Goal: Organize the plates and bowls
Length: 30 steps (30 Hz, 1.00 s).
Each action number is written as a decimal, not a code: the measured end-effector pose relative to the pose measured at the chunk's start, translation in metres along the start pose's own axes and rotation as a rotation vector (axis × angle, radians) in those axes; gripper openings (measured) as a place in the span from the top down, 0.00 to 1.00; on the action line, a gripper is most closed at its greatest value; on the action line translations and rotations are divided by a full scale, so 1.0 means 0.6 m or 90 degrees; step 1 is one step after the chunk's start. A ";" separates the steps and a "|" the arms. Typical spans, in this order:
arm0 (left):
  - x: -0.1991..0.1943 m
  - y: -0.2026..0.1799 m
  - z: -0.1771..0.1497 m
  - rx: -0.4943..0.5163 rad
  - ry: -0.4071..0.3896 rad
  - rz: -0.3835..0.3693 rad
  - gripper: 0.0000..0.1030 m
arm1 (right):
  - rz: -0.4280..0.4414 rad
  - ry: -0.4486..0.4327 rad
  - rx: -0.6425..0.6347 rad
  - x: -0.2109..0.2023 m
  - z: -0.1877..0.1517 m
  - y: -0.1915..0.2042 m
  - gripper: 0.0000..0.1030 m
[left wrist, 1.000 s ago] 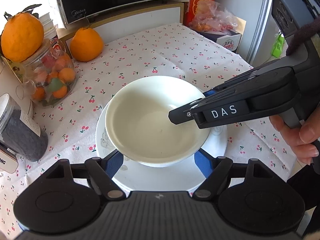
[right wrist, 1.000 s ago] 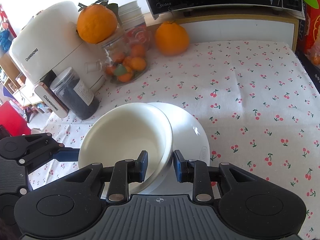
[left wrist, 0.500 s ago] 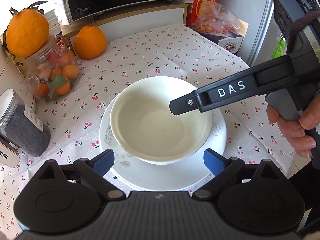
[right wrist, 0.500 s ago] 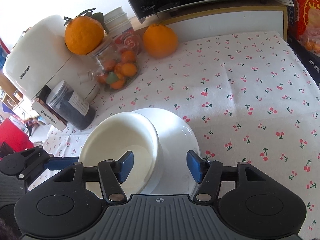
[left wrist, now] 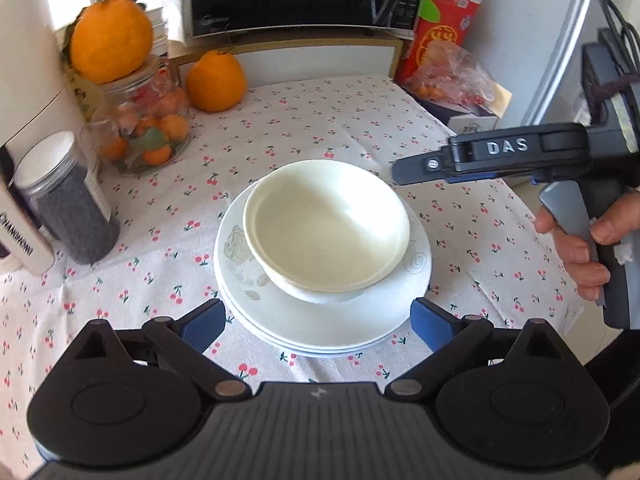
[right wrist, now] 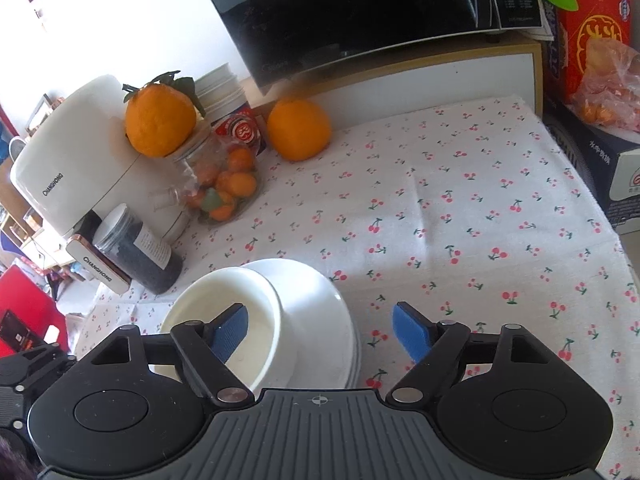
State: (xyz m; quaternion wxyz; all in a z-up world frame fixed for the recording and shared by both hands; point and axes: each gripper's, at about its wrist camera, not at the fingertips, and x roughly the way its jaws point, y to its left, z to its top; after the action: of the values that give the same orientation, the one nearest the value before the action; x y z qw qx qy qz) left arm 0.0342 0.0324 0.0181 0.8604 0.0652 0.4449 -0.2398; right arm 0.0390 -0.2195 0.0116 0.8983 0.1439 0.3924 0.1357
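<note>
Resting on a stack of white plates (left wrist: 320, 328) on the cherry-print tablecloth (left wrist: 328, 120), a cream bowl (left wrist: 326, 226) lies just ahead of the left gripper (left wrist: 318, 320), whose blue pads flank the plates' near edge without touching — its jaws have just been opening, nothing between them. The right gripper (right wrist: 320, 334), gripped by a hand (left wrist: 584, 248) at the table's right edge and angled down, has likewise just been opening; its left pad hangs over the bowl's hollow, the bowl's rim between the jaws but clear of both pads.
</note>
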 end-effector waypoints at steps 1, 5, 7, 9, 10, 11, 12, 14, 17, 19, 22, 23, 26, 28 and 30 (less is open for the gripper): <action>-0.002 0.002 -0.004 -0.023 -0.002 0.011 0.03 | -0.008 -0.003 -0.003 -0.007 -0.004 -0.005 0.18; -0.001 -0.001 -0.024 -0.090 -0.006 0.057 0.00 | -0.039 -0.001 -0.011 -0.029 -0.023 -0.015 0.15; 0.000 -0.006 -0.033 -0.111 -0.005 0.087 0.00 | -0.062 0.007 -0.023 -0.036 -0.034 -0.013 0.12; 0.001 -0.009 -0.040 -0.132 -0.001 0.108 0.00 | -0.080 0.014 -0.035 -0.041 -0.047 -0.008 0.09; 0.003 -0.010 -0.042 -0.141 0.001 0.114 0.00 | -0.085 0.018 -0.040 -0.043 -0.053 -0.004 0.09; 0.003 -0.012 -0.045 -0.149 0.004 0.121 0.00 | -0.089 0.023 -0.043 -0.045 -0.061 -0.001 0.09; 0.003 -0.015 -0.047 -0.151 0.007 0.127 0.00 | -0.092 0.027 -0.044 -0.047 -0.067 0.002 0.08; 0.002 -0.020 -0.049 -0.156 0.006 0.148 0.00 | -0.095 0.037 -0.041 -0.050 -0.081 0.008 0.08; 0.000 -0.030 -0.052 -0.160 0.008 0.187 0.00 | -0.101 0.047 -0.041 -0.054 -0.097 0.018 0.07; -0.002 -0.032 -0.055 -0.171 0.011 0.195 0.00 | -0.105 0.047 -0.049 -0.055 -0.105 0.026 0.06; -0.004 -0.029 -0.060 -0.198 0.019 0.194 0.00 | -0.112 0.052 -0.068 -0.053 -0.111 0.039 0.05; -0.004 -0.031 -0.061 -0.202 0.021 0.196 0.00 | -0.113 0.053 -0.075 -0.051 -0.112 0.042 0.05; -0.004 -0.035 -0.062 -0.198 0.021 0.207 0.00 | -0.114 0.060 -0.082 -0.045 -0.113 0.047 0.05; -0.006 -0.037 -0.062 -0.198 0.019 0.212 0.00 | -0.114 0.065 -0.082 -0.041 -0.113 0.049 0.05; -0.007 -0.037 -0.061 -0.199 0.017 0.215 0.00 | -0.115 0.071 -0.082 -0.037 -0.115 0.050 0.05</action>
State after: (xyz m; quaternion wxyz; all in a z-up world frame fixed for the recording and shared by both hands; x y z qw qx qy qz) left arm -0.0055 0.0263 0.0020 0.8821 0.0077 0.4705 -0.0196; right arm -0.0307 -0.1893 -0.0076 0.8910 0.0421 0.4437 0.0869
